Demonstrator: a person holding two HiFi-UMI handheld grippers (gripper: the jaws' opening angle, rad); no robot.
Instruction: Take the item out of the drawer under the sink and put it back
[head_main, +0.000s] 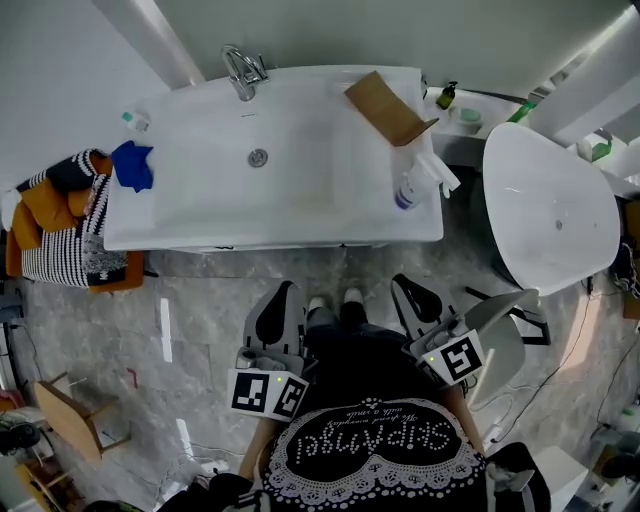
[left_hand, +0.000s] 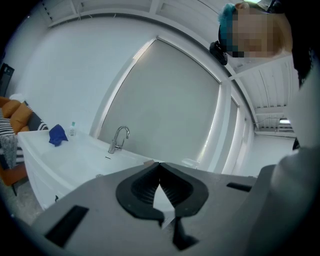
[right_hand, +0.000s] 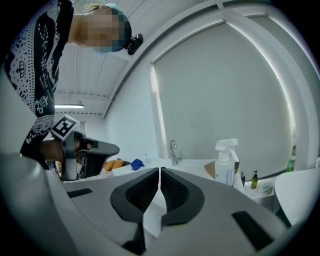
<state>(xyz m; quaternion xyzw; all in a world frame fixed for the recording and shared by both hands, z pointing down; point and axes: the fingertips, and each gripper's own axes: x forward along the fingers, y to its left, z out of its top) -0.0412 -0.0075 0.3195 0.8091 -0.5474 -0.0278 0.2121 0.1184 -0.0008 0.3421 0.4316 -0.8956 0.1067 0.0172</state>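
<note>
The white sink counter (head_main: 200, 215) lies ahead of me, with a chrome faucet (head_main: 242, 72) at its back. The drawer beneath it is hidden by the countertop in the head view, and no item from it shows. My left gripper (head_main: 286, 290) is held near my body, short of the counter, with its jaws shut and nothing between them (left_hand: 159, 163). My right gripper (head_main: 401, 281) hangs level beside it, also shut and empty (right_hand: 160, 169). The left gripper view shows the faucet (left_hand: 119, 138) and the cabinet's white front (left_hand: 35, 172).
On the counter are a cardboard box (head_main: 385, 105), a spray bottle (head_main: 412, 185), a blue cloth (head_main: 132, 164) and a small bottle (head_main: 133, 120). A white tub (head_main: 550, 205) stands to the right. Orange and striped fabric (head_main: 60, 230) lies at the left, with a wooden stool (head_main: 70, 420) behind.
</note>
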